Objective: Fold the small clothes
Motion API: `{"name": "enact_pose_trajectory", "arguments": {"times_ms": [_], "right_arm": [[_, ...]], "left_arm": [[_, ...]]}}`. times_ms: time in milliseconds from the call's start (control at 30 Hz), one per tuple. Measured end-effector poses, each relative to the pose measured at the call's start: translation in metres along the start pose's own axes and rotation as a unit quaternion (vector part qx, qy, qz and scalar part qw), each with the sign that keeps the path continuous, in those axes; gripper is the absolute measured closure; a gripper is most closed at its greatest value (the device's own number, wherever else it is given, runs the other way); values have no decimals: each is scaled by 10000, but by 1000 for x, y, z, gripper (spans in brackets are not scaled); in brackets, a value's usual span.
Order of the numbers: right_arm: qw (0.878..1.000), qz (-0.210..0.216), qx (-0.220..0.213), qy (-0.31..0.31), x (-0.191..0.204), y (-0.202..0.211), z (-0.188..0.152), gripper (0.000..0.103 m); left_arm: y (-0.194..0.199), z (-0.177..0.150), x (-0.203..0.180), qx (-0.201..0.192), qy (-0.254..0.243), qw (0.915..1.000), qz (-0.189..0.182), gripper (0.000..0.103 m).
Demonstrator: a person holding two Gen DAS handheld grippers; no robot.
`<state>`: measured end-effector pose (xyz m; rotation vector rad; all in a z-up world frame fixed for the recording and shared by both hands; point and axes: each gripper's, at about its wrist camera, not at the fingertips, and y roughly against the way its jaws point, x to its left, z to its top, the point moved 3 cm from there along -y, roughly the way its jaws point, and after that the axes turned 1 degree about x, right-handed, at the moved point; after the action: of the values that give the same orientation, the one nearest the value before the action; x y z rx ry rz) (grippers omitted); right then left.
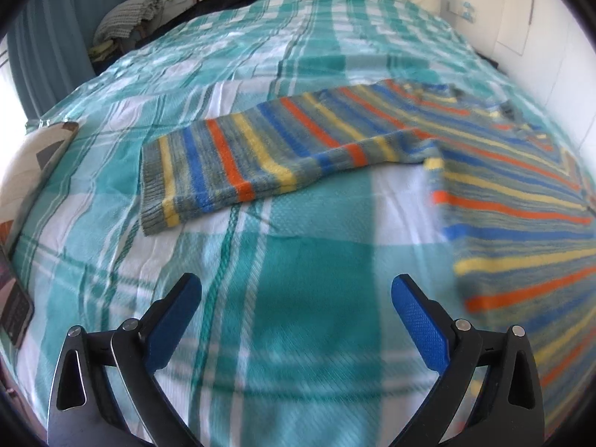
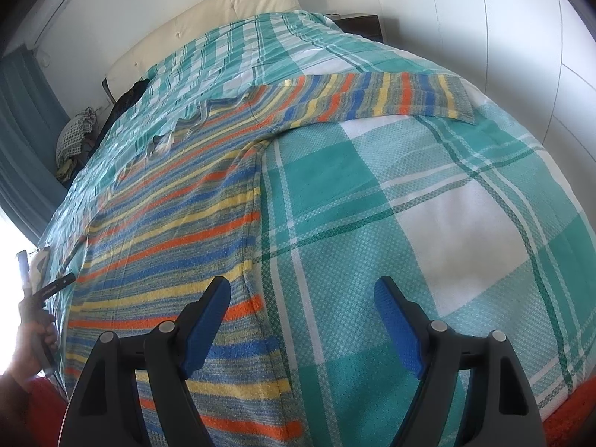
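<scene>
A striped knit sweater in blue, orange, yellow and grey lies flat on the bed, with one sleeve stretched out to the left. My left gripper hovers open over bare bedspread, below that sleeve and left of the sweater's body, with nothing between its blue pads. In the right wrist view the sweater fills the left half, its other sleeve reaching to the far right. My right gripper stands open over the sweater's right side edge, holding nothing. The left gripper shows at the far left in a hand.
The bed carries a teal and white checked bedspread and has a cream headboard. A dark garment lies at the far edge beside a pile of clothes. A phone and a cushion rest at the left.
</scene>
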<state>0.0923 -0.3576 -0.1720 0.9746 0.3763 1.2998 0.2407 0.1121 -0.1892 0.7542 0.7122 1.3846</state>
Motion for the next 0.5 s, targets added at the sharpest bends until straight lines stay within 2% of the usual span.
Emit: {"name": "enact_pose_trajectory", "arguments": {"times_ms": [133,267,367,500], "right_arm": [[9999,78,-38,-107,-2,1,2,24],[9998,132,-95,-112,-1,5,3,24],[9997,164,-96,-134,-2,6,3,24],[9995,214,-120,-191,-5,8,3,24]], "left_arm": [[54,-5,-17,-347,-147,9992,-130,1],[84,-20,-30,-510,32,9977,-439,1],[79,-37,-34,-475,220,9962,-691,1],[55,-51,-28,-185,284,9967,-738,1]]}}
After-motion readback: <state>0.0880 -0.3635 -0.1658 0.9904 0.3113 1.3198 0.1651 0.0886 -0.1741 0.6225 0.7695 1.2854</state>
